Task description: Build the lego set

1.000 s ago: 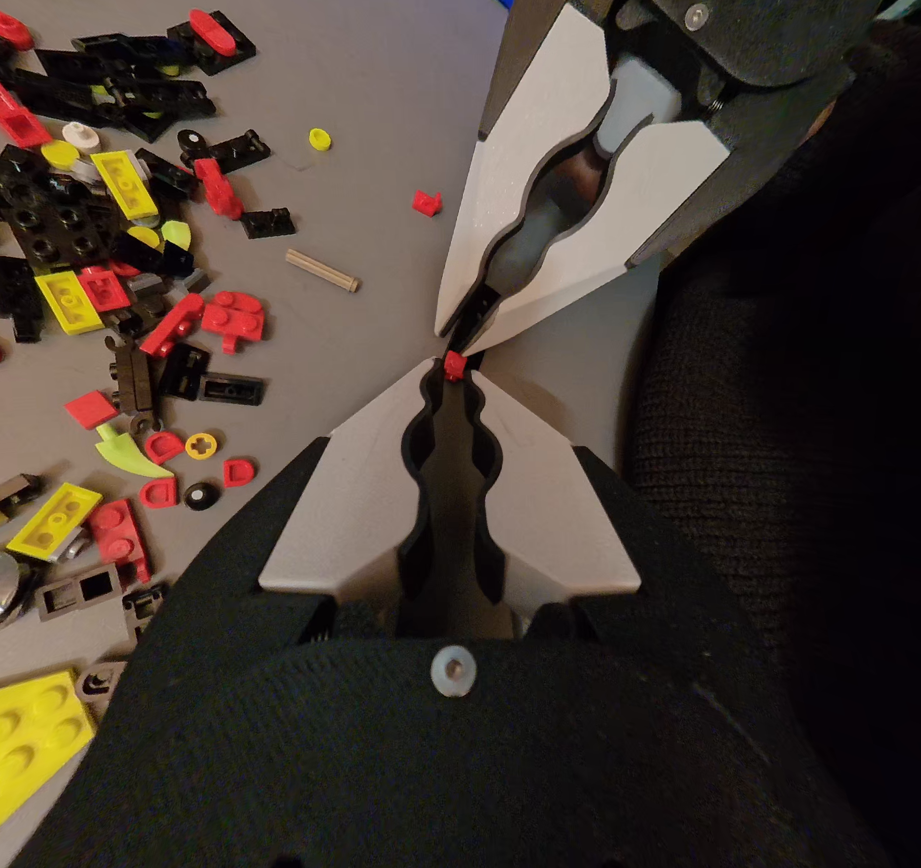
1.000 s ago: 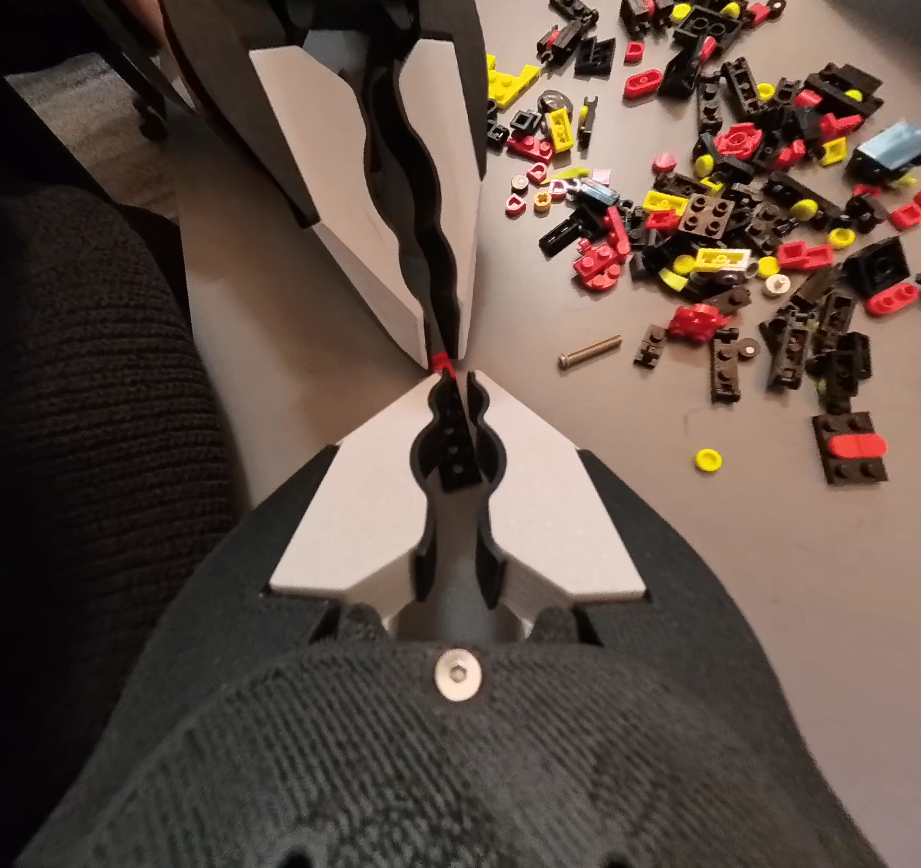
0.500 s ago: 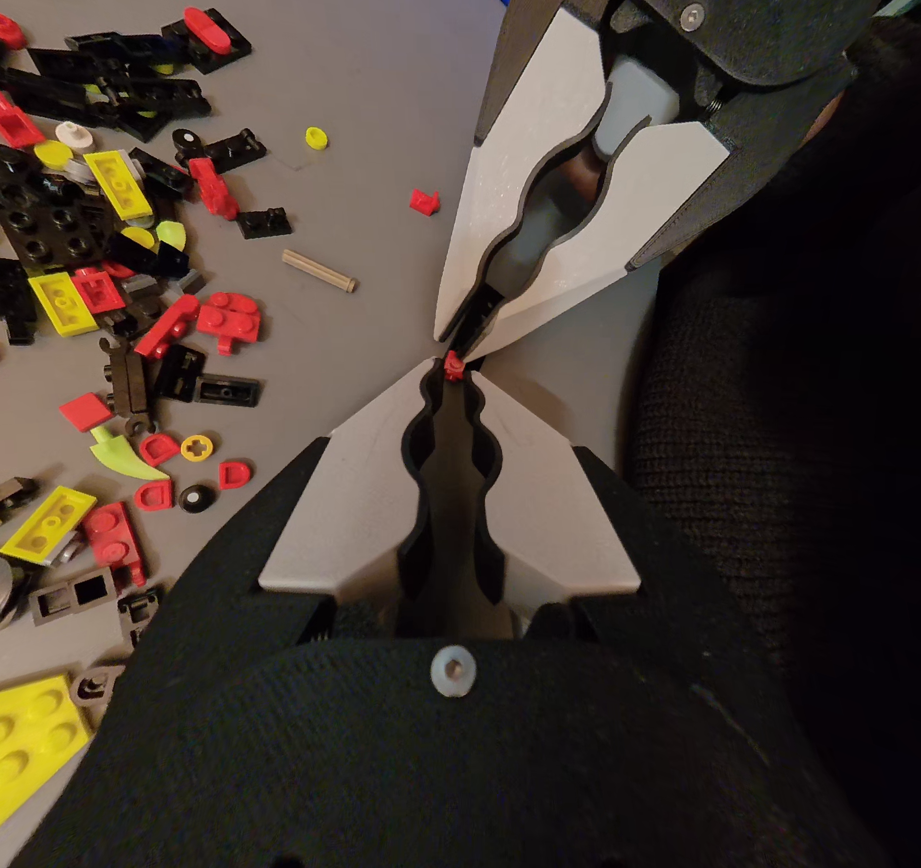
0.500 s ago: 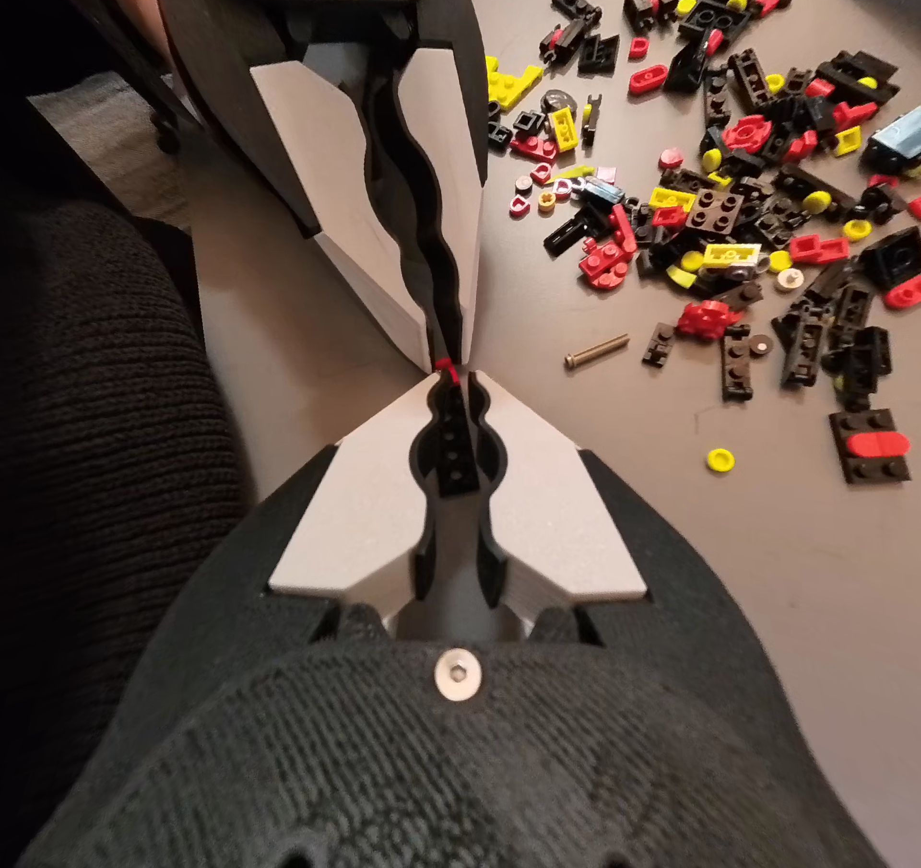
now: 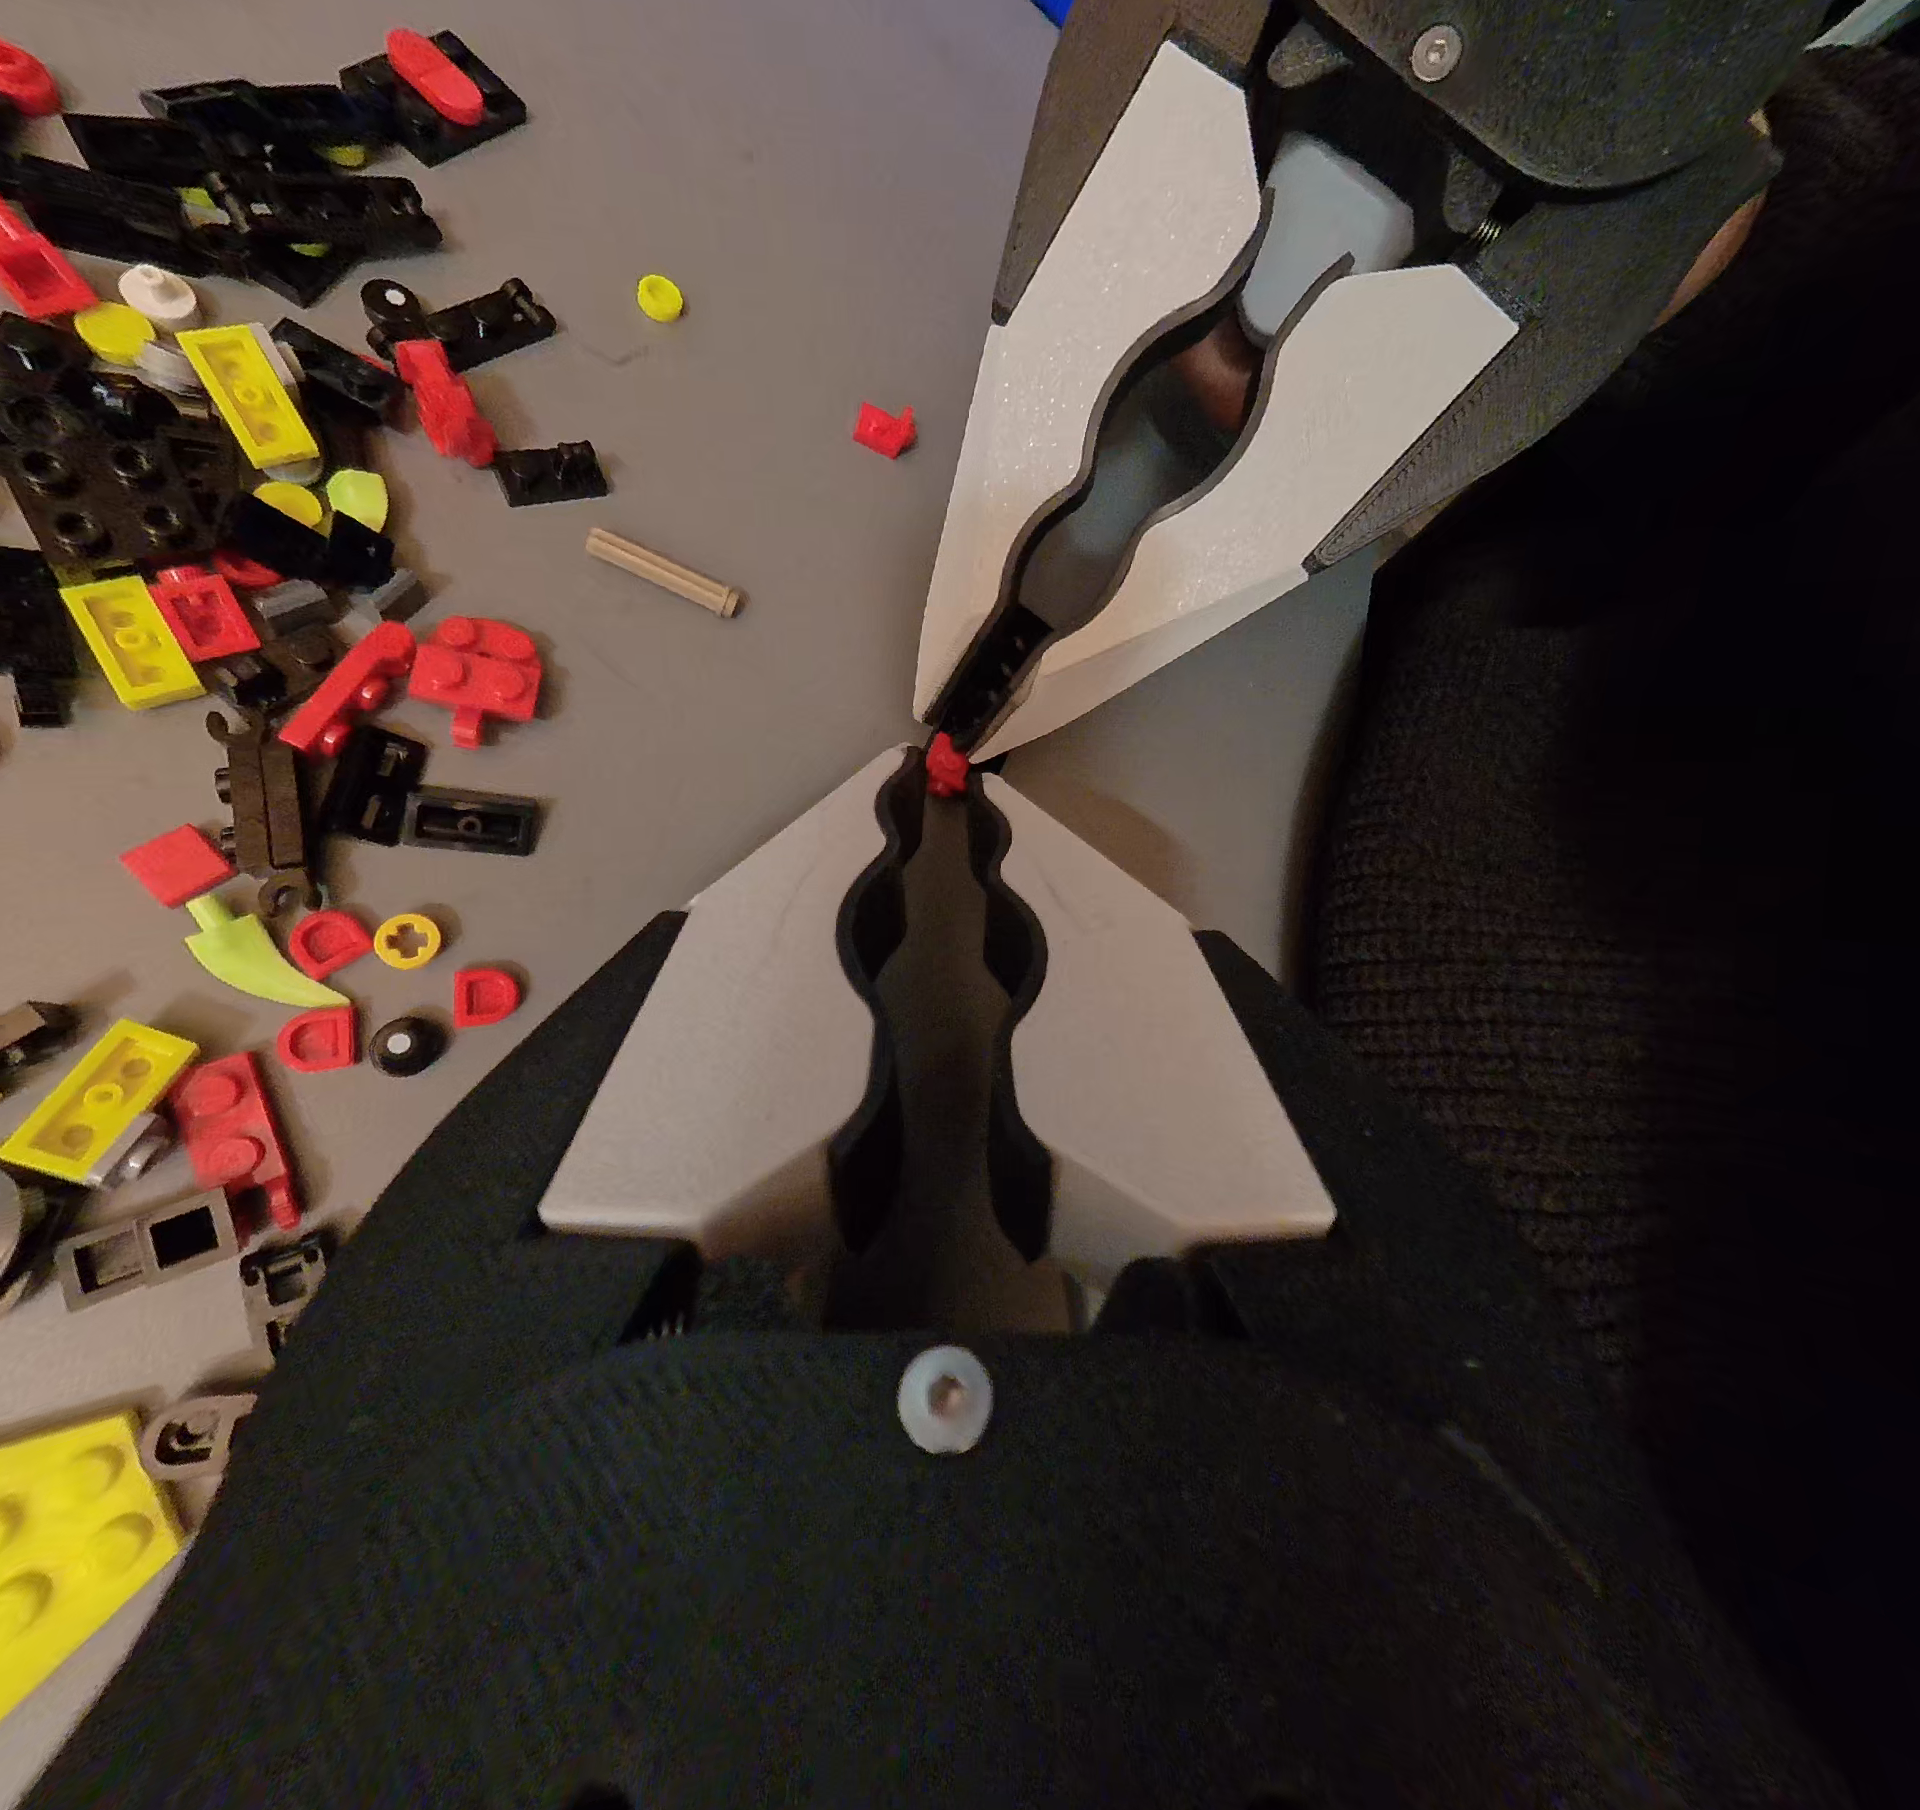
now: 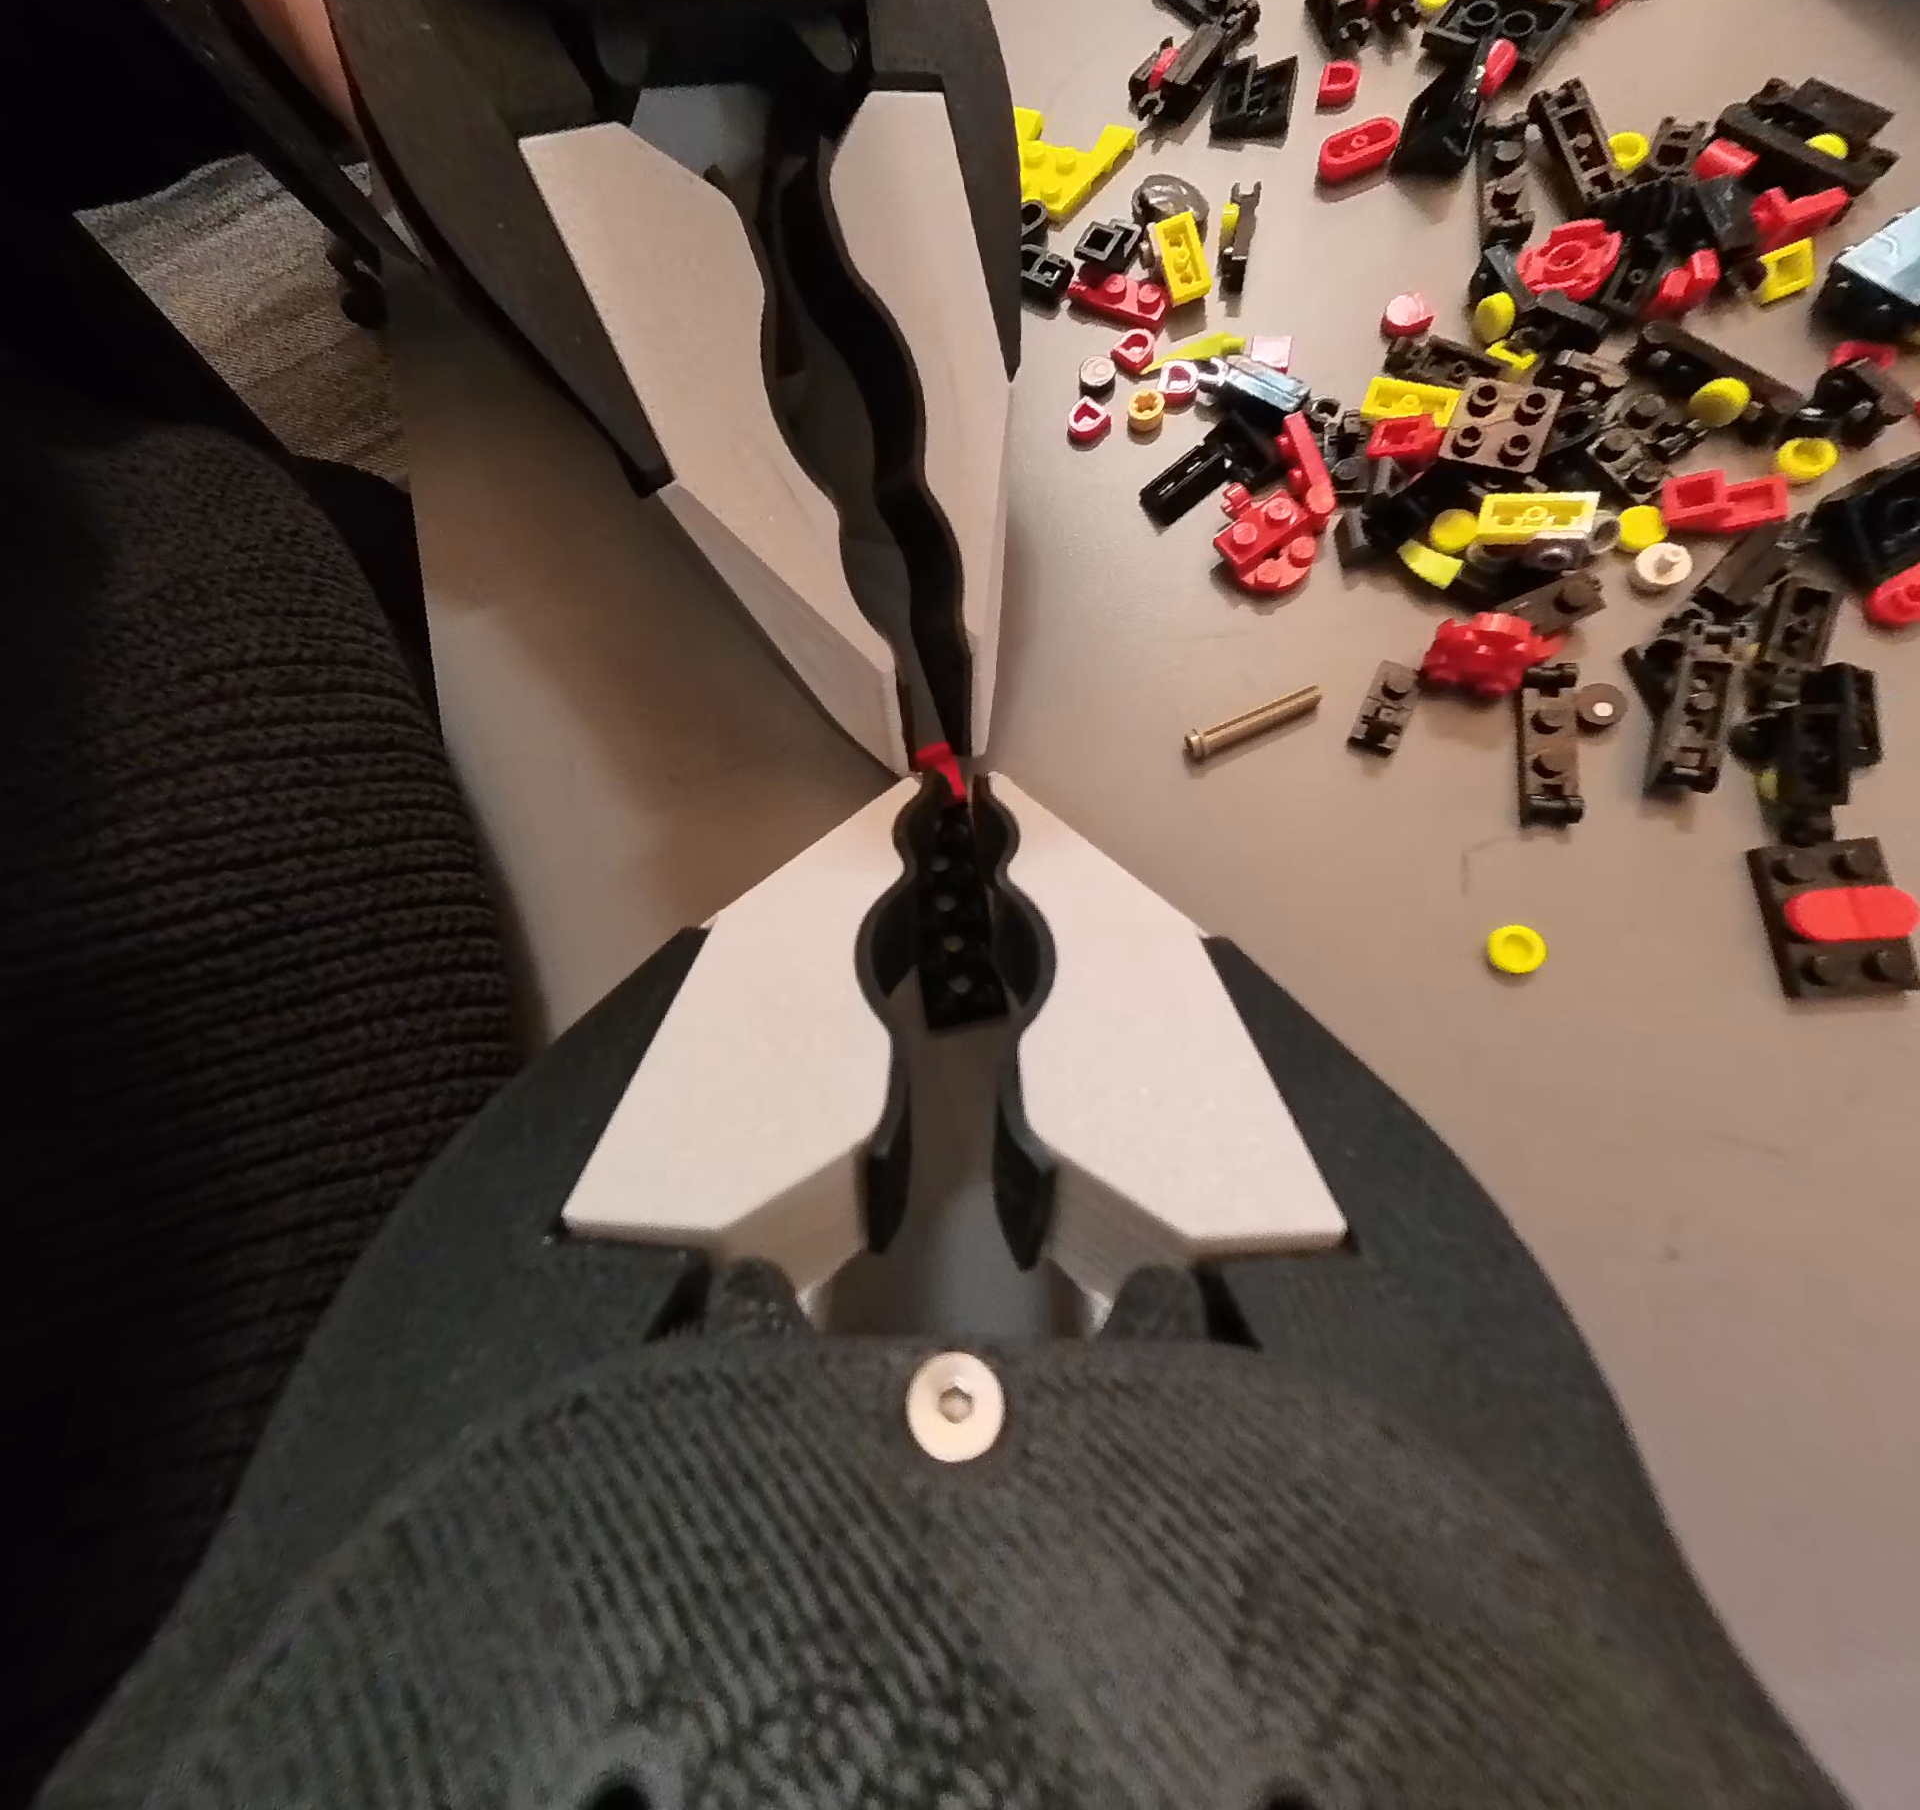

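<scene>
We've got both tongs tip to tip above the near edge of the grey table (image 5: pixel 790 98). Left gripper (image 5: pixel 943 789) is clamped on a tiny red piece (image 5: pixel 945 768) right at its tips. Right gripper (image 6: pixel 954 799) is clamped on a long black plate (image 6: pixel 958 919), studs showing, long axis running back along the fingers into the gap. Key relation: the red piece sits at the plate's far end, touching or just off it; we can't tell if it's seated. Grippers oppose nearly head-on, slightly angled, so we judge the push goes along the left gripper's axis against that end. Loose pile (image 6: pixel 1558 410) is well apart to the side, tan axle pin (image 5: pixel 663 573) nearest.
</scene>
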Motion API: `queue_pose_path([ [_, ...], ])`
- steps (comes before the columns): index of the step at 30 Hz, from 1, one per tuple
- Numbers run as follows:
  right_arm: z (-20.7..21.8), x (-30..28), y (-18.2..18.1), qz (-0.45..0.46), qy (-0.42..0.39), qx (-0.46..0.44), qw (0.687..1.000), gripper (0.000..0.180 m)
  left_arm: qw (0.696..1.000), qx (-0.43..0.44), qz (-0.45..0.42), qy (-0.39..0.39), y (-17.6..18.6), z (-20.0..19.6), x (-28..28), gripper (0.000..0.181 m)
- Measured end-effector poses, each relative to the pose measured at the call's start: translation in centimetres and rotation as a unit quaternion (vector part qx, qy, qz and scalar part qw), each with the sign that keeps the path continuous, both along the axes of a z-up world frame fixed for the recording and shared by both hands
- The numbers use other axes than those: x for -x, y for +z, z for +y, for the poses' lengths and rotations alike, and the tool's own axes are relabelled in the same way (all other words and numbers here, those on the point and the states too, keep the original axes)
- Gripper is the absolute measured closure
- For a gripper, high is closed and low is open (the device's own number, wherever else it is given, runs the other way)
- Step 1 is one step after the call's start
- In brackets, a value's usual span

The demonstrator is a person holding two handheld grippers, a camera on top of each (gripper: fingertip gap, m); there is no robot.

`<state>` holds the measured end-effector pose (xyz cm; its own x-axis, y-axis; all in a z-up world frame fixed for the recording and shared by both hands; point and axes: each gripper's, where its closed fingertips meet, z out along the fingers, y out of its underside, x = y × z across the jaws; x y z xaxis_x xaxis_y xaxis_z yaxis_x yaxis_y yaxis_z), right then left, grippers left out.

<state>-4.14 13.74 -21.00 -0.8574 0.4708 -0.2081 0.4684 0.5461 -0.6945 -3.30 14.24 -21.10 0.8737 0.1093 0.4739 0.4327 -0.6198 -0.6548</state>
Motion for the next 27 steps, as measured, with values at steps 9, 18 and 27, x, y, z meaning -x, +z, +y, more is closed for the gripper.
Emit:
queue_pose_path([
  [9,-0.1,-0.2,0.0,0.005,0.008,-0.004,1.0,0.177,1.0,-0.002,-0.003,-0.002,0.0,0.0,0.0,0.175],
  [18,0.3,-0.4,-0.1,0.009,0.02,-0.014,1.0,0.175,1.0,-0.003,0.007,-0.011,0.0,0.1,0.0,0.177],
  [27,0.8,-1.1,0.1,0.012,0.041,-0.027,0.999,0.164,1.0,0.001,0.016,-0.011,-0.1,-0.1,0.1,0.175],
])
